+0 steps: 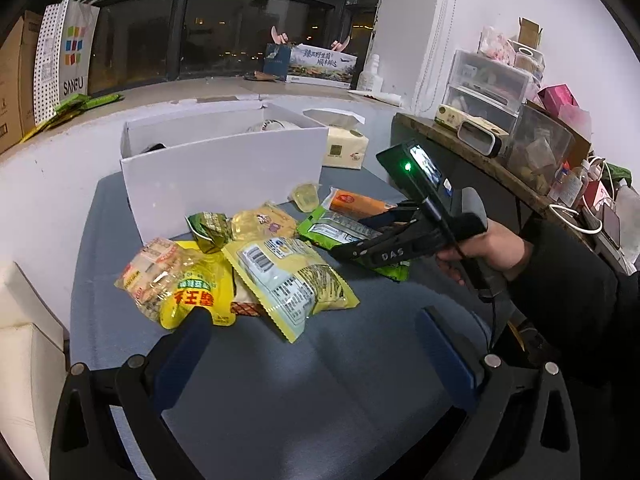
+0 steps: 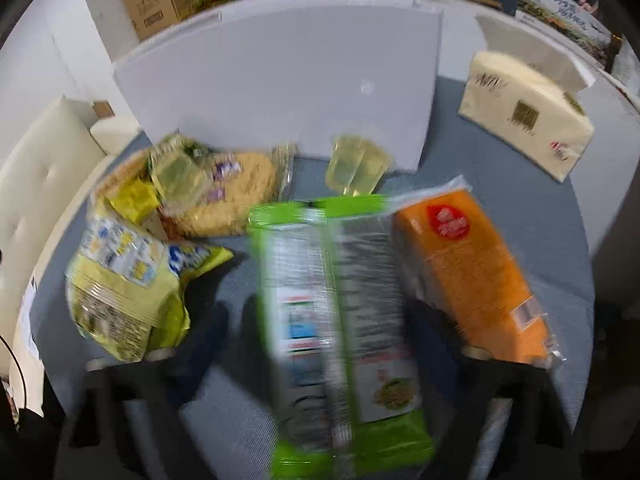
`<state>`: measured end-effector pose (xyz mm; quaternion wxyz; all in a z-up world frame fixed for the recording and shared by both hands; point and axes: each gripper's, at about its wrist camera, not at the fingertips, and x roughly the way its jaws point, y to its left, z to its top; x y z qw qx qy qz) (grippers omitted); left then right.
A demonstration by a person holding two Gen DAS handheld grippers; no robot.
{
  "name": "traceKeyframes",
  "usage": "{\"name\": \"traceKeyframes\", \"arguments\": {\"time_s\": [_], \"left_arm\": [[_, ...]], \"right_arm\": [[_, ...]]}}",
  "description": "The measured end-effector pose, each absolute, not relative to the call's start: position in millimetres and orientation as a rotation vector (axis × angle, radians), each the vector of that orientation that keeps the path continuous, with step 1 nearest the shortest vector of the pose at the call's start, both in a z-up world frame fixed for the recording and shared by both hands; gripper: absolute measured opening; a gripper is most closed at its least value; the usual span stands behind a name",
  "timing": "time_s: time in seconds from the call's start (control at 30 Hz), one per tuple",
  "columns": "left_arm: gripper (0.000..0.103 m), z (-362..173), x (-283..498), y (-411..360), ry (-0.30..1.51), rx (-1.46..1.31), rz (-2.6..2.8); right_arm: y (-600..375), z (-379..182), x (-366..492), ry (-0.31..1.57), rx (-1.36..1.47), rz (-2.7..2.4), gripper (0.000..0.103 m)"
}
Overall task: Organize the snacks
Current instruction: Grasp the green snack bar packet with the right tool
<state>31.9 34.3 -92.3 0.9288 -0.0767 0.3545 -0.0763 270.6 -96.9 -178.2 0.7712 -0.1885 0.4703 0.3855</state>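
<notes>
While the grey-blue fabric-topped table (image 1: 280, 380) carries everything, the largest thing on it is a white open-topped cardboard box (image 1: 224, 168), matte and square-cornered, standing at the far edge. Right of it stands a cream soft-pack tissue packet (image 1: 346, 146) with a small green square emblem. On the sill behind stands a white paper bag (image 1: 74, 52) printed "SANFU".

Snack heap in front of the box: crinkly plastic pouches. Pale yellow pouch (image 1: 288, 280) lies back-up, barcode label showing. Bright yellow glossy bag (image 1: 192, 296) bears red Chinese characters, unread. A long orange film-wrapped packet (image 2: 468, 276) has a red round mark.

Green flat foil-and-plastic pouch (image 2: 340, 320), glossy, white printed panel, lies on the table beside the orange packet. Right wrist view is blurred: the pouch runs lengthwise between the two dark fingers of the right gripper (image 2: 320, 312), jaws apart on either side; contact with the pads cannot be told. From the left view this gripper's body, lettered "DAS", sits over the pouch.

Left gripper (image 1: 316, 336): blue-padded fingers (image 1: 444, 352) spread wide over bare table, nothing between them.
</notes>
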Motion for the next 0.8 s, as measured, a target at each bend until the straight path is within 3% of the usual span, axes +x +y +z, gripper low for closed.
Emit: {"name": "traceKeyframes", "arguments": {"time_s": [0.17, 0.5, 0.8], "left_arm": [[0.103, -98.6, 37.2, 34.0, 0.745, -0.209, -0.165], [0.103, -123.5, 82.3, 58.7, 0.820, -0.474, -0.163], [0.102, -150.0, 146.6, 54.0, 0.922, -0.347, -0.069]], "right_arm": [[-101.3, -176.5, 261.3, 0.999, -0.418, 0.841, 0.063], [-153.9, -116.3, 219.7, 0.848, -0.211, 0.908, 0.063], [-204.9, -70.5, 175.6, 0.706, -0.087, 0.920, 0.063]]}}
